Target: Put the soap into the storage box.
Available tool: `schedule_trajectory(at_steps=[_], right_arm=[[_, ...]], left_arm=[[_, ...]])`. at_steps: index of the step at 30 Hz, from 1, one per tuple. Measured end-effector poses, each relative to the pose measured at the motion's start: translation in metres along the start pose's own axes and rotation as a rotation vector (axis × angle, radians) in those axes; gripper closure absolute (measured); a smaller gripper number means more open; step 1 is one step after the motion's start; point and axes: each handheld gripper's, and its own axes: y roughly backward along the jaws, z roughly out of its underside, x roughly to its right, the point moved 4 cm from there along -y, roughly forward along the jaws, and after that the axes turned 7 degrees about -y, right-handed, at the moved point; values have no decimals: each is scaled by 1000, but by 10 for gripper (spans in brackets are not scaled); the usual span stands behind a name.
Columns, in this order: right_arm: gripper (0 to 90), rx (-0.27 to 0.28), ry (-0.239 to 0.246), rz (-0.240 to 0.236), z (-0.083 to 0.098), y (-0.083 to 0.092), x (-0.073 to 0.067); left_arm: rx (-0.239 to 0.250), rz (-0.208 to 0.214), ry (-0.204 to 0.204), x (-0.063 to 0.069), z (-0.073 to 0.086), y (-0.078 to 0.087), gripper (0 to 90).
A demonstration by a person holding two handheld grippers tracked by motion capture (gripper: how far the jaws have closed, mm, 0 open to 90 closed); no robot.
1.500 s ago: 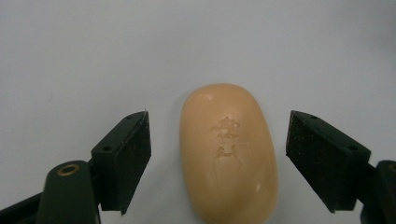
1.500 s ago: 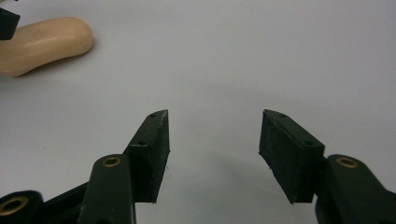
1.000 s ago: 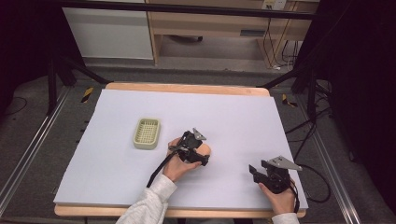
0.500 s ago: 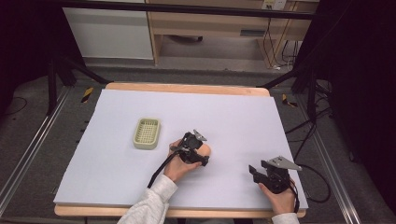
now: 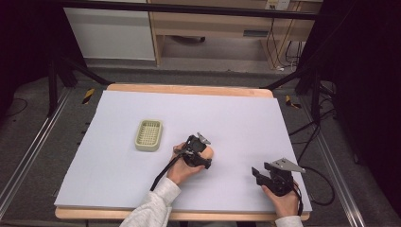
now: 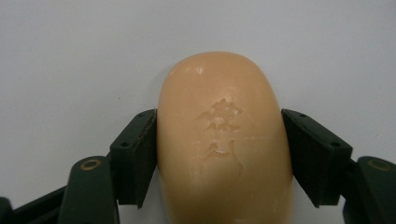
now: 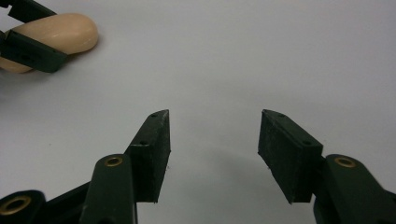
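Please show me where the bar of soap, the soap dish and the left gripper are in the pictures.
bar of soap (image 6: 224, 140): left gripper view, on its embossed top face.
soap dish (image 5: 149, 135): high view, on its slotted floor.
left gripper (image 6: 219, 156): left gripper view, midway between its pads, which press the soap's sides.

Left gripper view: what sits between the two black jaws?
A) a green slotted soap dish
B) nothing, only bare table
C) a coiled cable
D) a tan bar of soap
D: the left gripper has both pads against the sides of a tan bar of soap with a stamped mark on top, lying on the white table.
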Motion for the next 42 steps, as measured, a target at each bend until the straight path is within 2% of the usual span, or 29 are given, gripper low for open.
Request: schedule_trajectory(at_steps=[19,26,42], right_arm=[[436,-2,-2,-2,0,0,0],[435,1,-2,-2,0,0,0],[431,4,-10,-4,0,1,-1]], left_arm=[[-30,-13,9,-1,0,3,314],[-9,0,3,-2,0,15,315],[41,-23,10,-10,8,47,316]])
